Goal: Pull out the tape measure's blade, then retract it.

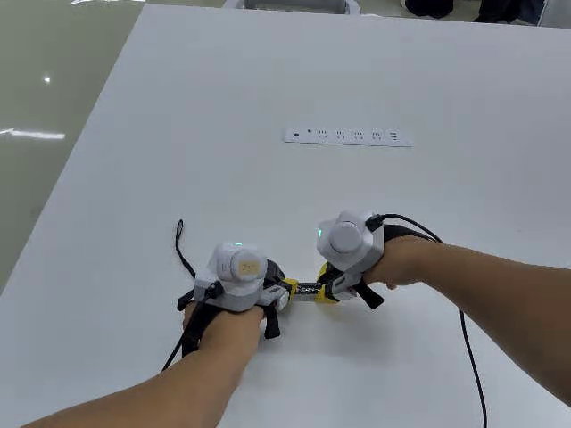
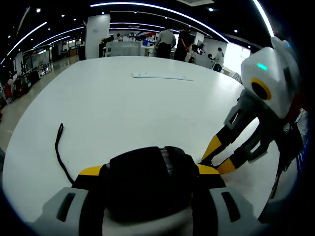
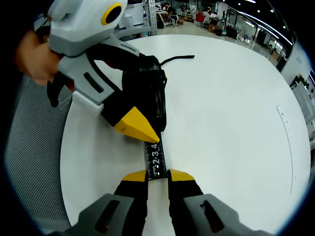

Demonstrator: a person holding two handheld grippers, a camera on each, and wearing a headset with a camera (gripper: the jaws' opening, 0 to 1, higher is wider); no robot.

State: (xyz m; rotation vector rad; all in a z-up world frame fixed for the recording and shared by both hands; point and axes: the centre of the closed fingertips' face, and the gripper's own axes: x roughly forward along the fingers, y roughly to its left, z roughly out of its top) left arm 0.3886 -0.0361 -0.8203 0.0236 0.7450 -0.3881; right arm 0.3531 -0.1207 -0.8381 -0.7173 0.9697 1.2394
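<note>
Now your left gripper [image 2: 150, 172] clamps tape measure case [image 2: 147, 194] on white table [image 1: 268, 89]; your right gripper [image 3: 157, 176] pinches blade [image 3: 155, 155] tip, short length showing between them.

We found the tape measure [image 2: 147, 189] half hidden behind the left gripper [image 2: 150, 170], and the right gripper [image 3: 157, 174] covered the end of the blade [image 3: 155, 156].

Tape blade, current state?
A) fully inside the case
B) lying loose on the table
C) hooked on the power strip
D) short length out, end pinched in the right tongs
D: the right gripper view shows a short numbered run of blade from the black case to the right tongs, shut on its end; the left tongs clamp the case.
</note>
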